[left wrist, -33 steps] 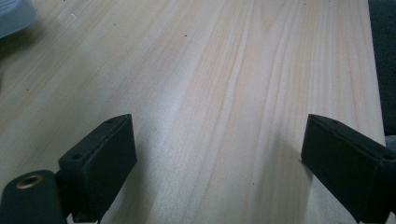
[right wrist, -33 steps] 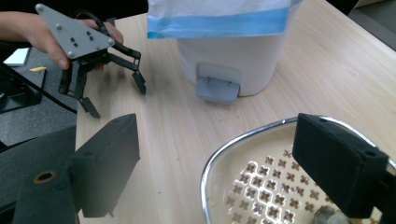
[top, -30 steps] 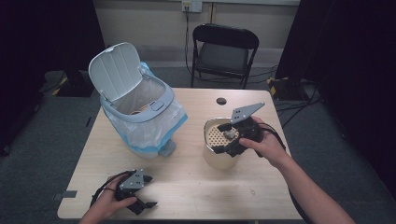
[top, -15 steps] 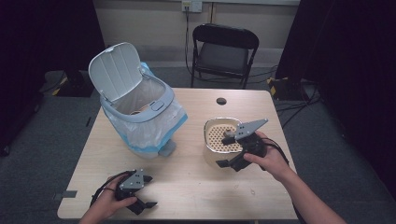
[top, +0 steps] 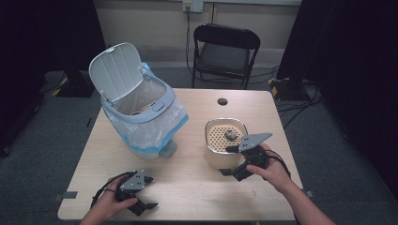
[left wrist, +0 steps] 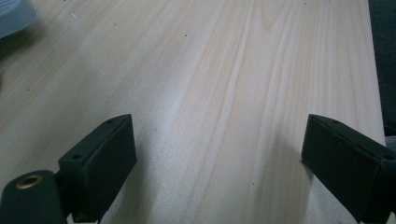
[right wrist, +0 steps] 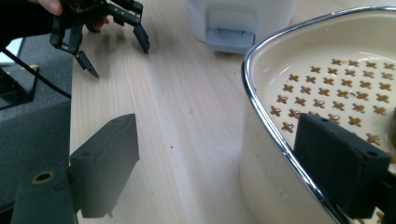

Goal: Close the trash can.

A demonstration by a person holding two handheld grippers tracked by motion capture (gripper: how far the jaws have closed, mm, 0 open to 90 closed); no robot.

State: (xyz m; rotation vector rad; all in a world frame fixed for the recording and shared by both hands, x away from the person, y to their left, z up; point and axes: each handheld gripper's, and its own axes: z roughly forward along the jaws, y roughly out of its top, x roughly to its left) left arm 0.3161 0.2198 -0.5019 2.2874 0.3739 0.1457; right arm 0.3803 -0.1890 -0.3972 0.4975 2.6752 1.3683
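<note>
A cream pot [top: 220, 157] with a chrome rim and a perforated insert stands right of the table's centre, and a small dark lump [top: 230, 135] lies on the insert. My right gripper [top: 228, 161] is open at the pot's near side. In the right gripper view its jaws straddle the rim [right wrist: 261, 107], one outside the wall and one over the insert, the right gripper [right wrist: 233, 168] holding nothing. My left gripper [top: 150, 192] rests open near the front left edge. In the left gripper view only bare wood [left wrist: 224, 70] lies between the left gripper's [left wrist: 217, 158] jaws.
A white pedal bin [top: 141, 117] with its lid up and a blue-edged liner stands at the table's left back; its pedal [right wrist: 231, 39] faces the pot. A small black disc [top: 222, 101] lies near the far edge. A folding chair [top: 225, 51] stands behind the table.
My right gripper has come down from above the pot toward its near side, and now straddles the rim. The left gripper has stayed put.
</note>
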